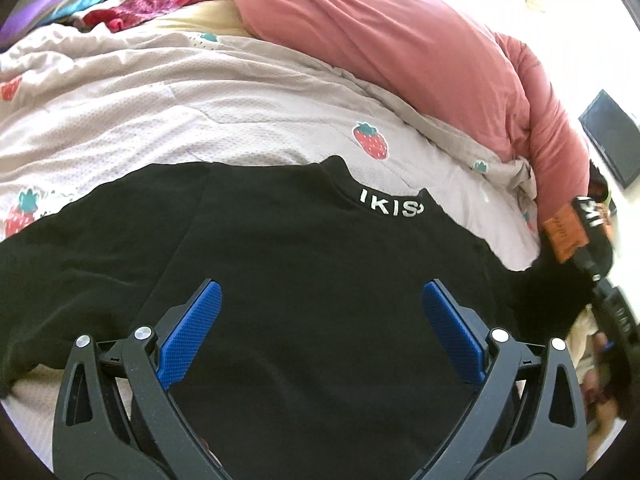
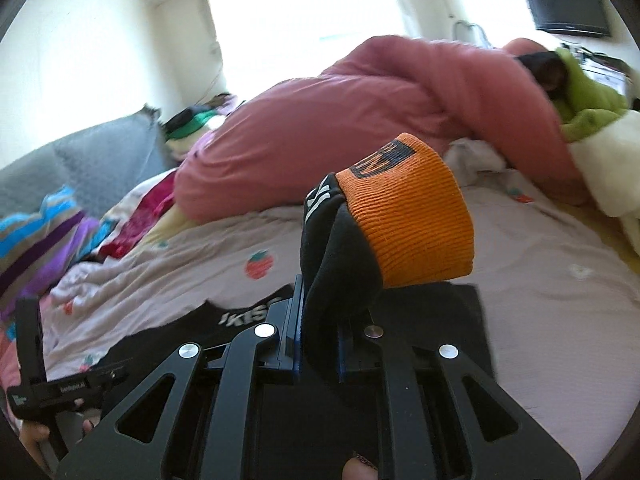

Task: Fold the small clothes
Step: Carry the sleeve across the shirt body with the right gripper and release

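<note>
A small black sweater (image 1: pixel 304 280) with white letters on its collar (image 1: pixel 392 207) lies flat on the strawberry-print bedcover (image 1: pixel 208 120). My left gripper (image 1: pixel 320 312) is open, its blue pads (image 1: pixel 192 332) spread just above the sweater's body. My right gripper (image 2: pixel 318 344) is shut on the sweater's right sleeve (image 2: pixel 340 280) and holds it lifted, the orange ribbed cuff (image 2: pixel 416 224) standing up above the fingers. In the left wrist view the lifted cuff (image 1: pixel 564 236) and right gripper show at the right edge. The collar also shows in the right wrist view (image 2: pixel 250 312).
A bulky pink duvet (image 1: pixel 400 48) lies across the far side of the bed. Striped and red fabrics (image 1: pixel 160 0) are piled at the far left. A green garment (image 2: pixel 580 100) and a white plush blanket (image 2: pixel 608 176) lie at the right. A wall TV (image 2: pixel 568 4) hangs beyond.
</note>
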A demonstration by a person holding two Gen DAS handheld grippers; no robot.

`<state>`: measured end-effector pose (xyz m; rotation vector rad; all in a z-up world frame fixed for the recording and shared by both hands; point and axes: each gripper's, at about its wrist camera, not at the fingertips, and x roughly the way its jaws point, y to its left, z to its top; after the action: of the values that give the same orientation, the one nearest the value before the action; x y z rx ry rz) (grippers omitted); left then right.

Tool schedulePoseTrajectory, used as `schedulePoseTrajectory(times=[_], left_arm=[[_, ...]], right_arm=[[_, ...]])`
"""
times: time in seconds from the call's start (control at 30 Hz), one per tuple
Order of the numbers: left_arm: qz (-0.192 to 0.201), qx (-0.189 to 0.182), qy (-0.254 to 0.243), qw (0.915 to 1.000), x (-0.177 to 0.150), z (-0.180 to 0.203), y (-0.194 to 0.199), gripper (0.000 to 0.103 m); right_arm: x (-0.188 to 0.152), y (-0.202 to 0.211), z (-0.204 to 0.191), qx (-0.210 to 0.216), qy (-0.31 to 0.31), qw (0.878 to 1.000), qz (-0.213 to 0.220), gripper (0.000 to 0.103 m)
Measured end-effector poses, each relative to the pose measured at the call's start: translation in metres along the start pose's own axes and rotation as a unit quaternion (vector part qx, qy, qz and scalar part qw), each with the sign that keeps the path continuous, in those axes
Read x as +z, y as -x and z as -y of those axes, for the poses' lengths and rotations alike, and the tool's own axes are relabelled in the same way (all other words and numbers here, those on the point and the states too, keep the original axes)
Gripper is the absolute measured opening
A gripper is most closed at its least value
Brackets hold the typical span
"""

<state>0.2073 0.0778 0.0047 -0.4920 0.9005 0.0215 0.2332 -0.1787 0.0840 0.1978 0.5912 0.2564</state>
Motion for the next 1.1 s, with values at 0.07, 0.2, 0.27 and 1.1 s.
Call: schedulePoseTrajectory(times=[0.07, 0.2, 0.27, 1.1], left_arm=[[0.000, -0.007, 0.017, 0.9998, 0.001, -0.007, 0.003, 0.095], [-0.004, -0.034, 0.056, 0.9978, 0.005, -0.026, 0.006, 0.095], [-0.008, -0.048, 0.069, 0.9965, 0.006, -0.032, 0.005, 0.095], [-0.039, -0.127, 0.100, 0.9861, -0.009, -0.042, 0.001, 0.094]], right_arm=[[-0.007, -0.008, -0.017, 0.007, 0.010, 1.000, -0.007, 0.011], [-0.021, -0.024, -0.048, 0.022, 0.039, 0.999, -0.023, 0.012], [-0.029, -0.032, -0.061, 0.025, 0.057, 0.998, -0.031, 0.014], [-0.063, -0.071, -0.053, 0.139, 0.039, 0.971, -0.190, 0.065]])
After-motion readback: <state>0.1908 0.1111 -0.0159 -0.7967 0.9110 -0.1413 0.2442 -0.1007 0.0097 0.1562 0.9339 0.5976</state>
